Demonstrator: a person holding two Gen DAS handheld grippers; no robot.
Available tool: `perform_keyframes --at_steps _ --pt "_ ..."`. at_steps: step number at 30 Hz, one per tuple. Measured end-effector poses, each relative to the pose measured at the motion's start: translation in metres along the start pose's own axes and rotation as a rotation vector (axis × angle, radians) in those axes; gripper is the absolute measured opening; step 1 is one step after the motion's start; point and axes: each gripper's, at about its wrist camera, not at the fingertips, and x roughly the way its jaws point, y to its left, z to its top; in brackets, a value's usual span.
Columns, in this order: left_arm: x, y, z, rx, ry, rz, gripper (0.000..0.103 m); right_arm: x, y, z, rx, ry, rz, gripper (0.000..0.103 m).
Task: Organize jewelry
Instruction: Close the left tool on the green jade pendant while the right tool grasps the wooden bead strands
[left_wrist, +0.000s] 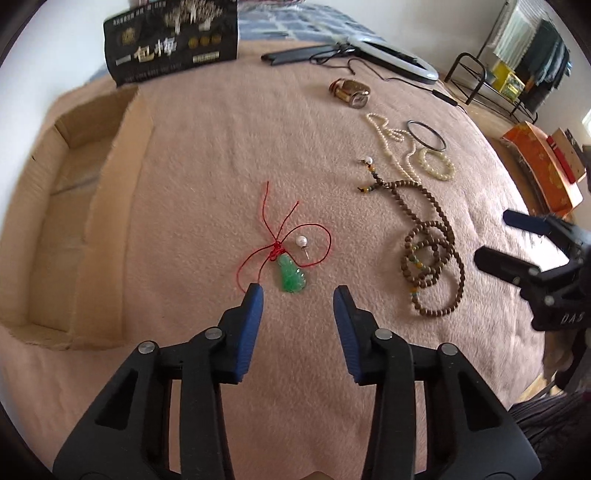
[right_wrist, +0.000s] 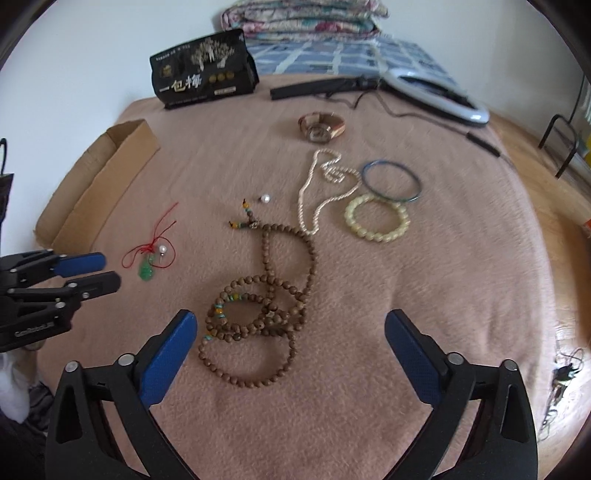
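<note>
Jewelry lay scattered mid-bed, the jade pendant nearest the cardboard box at the left edge, left gripper fingers spread just short of it, probably to grasp; right gripper fingers spread over wooden beads.

I am counting two pearl studs: one lying at twelve o'clock from the single jade pendant, the other sitting at eleven o'clock from the one wooden bead strand. I am also seeing one pearl necklace, one beaded bracelet, one thin bangle, one watch, and one cardboard box.
</note>
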Motion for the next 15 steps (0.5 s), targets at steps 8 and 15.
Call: perform_keyframes --at_steps 8,15 --pt "0.025 0.005 0.010 -0.035 0.032 0.004 0.036 0.032 -0.008 0.012 0.048 0.072 0.038 0.100" --pt "0.037 0.011 0.010 -0.054 0.056 0.001 0.032 0.052 0.001 0.011 0.033 0.133 0.049 0.099"
